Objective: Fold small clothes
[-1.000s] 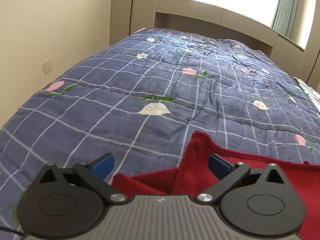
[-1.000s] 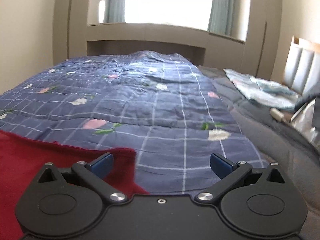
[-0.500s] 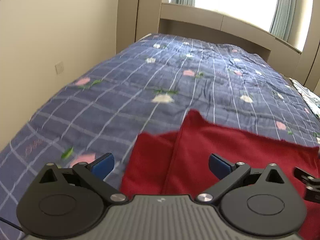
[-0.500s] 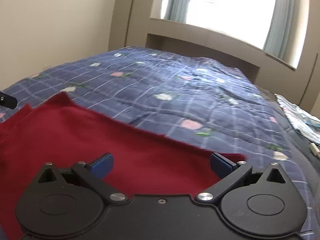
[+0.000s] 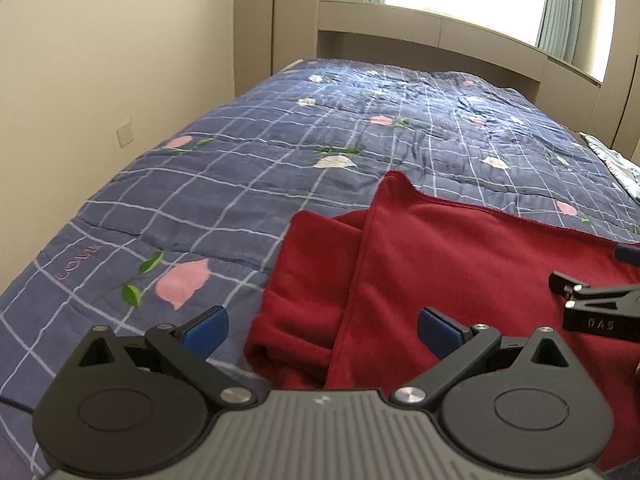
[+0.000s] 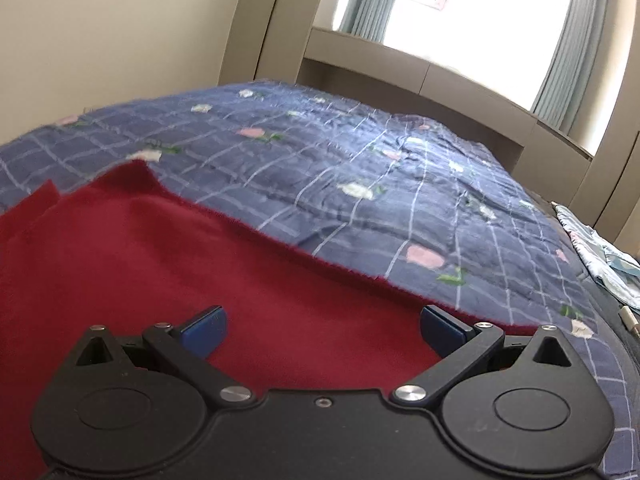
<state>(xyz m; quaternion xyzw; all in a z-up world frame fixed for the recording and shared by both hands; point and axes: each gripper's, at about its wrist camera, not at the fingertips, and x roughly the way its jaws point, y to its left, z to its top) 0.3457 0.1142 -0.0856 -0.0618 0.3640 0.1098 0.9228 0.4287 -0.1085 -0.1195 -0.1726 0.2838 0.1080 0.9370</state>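
A dark red garment (image 5: 460, 264) lies spread on the blue checked quilt (image 5: 260, 168), with a folded sleeve part (image 5: 312, 264) at its left side. My left gripper (image 5: 322, 328) is open and empty, hovering over the garment's near left edge. My right gripper (image 6: 320, 326) is open and empty above the garment (image 6: 160, 248), near its right half. The right gripper's fingers also show at the right edge of the left wrist view (image 5: 600, 308).
The quilt (image 6: 360, 168) covers a bed that runs to a window ledge (image 5: 440, 36) at the far end. A beige wall (image 5: 100, 60) borders the bed on the left. Light blue patterned cloth (image 6: 604, 256) lies at the bed's right side.
Both grippers have pulled back and risen from the garment, so more of the red cloth shows. The right gripper has swung left over the garment. Both stay open.
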